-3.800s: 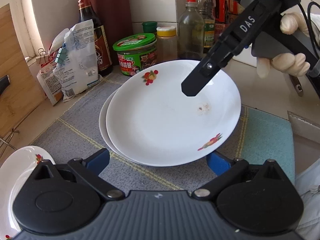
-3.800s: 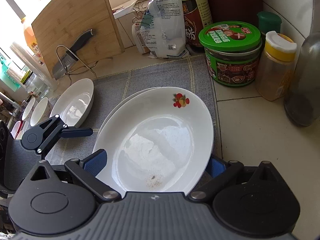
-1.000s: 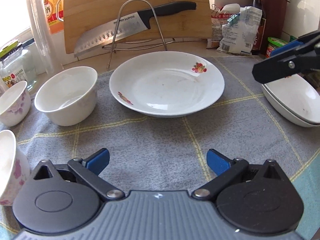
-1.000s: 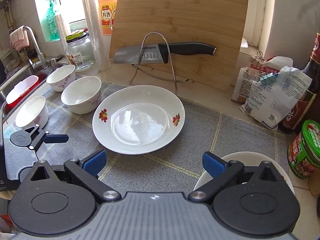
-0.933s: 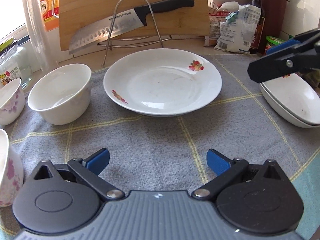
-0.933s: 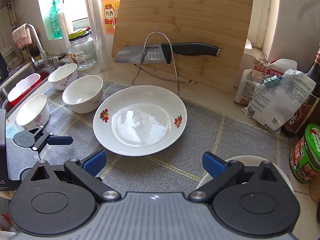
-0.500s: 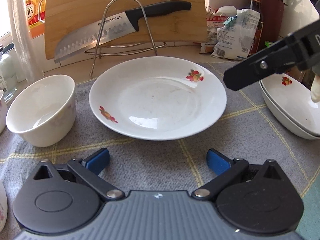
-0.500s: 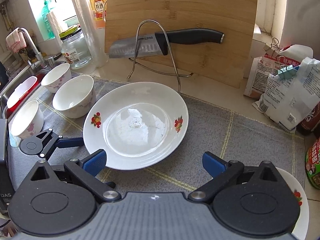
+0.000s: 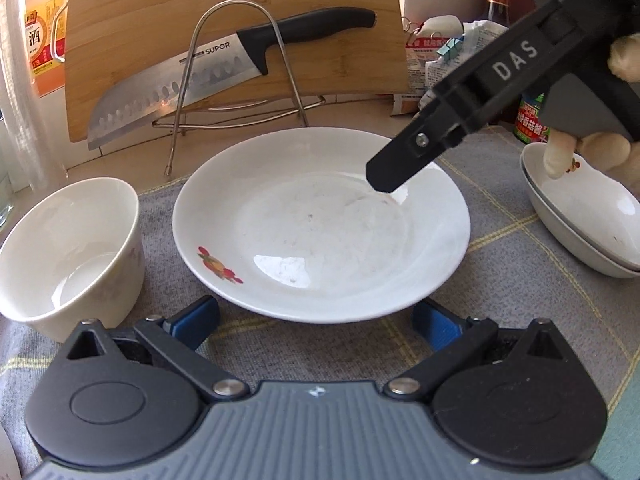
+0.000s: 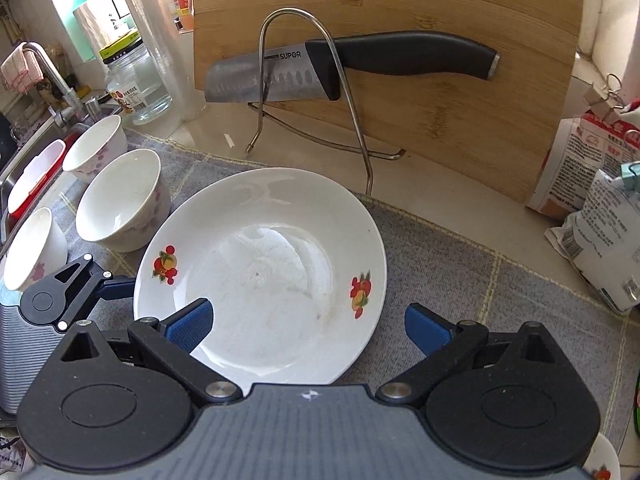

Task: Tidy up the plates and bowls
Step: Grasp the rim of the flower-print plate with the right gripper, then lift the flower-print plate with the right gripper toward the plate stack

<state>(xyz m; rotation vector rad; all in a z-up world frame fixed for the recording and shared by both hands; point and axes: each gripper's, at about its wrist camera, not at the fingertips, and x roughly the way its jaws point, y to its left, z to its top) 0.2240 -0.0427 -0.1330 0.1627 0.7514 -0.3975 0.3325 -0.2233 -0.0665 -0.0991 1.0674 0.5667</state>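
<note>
On the grey mat — three plates, three bowls.

Bright daylight pours from the window left of the cutting board; glare spots the plate; edges bend, fisheye-curved.

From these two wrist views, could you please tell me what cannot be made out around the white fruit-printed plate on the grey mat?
- Right gripper: in the left wrist view only one black finger shows; the other is behind it.
- White fruit-printed plate: its near rim is hidden by the gripper body in the right wrist view.
- Stacked white plates: cut off by the right edge, partly behind a gloved hand.
- Third floral bowl: cut off at the left edge.
</note>
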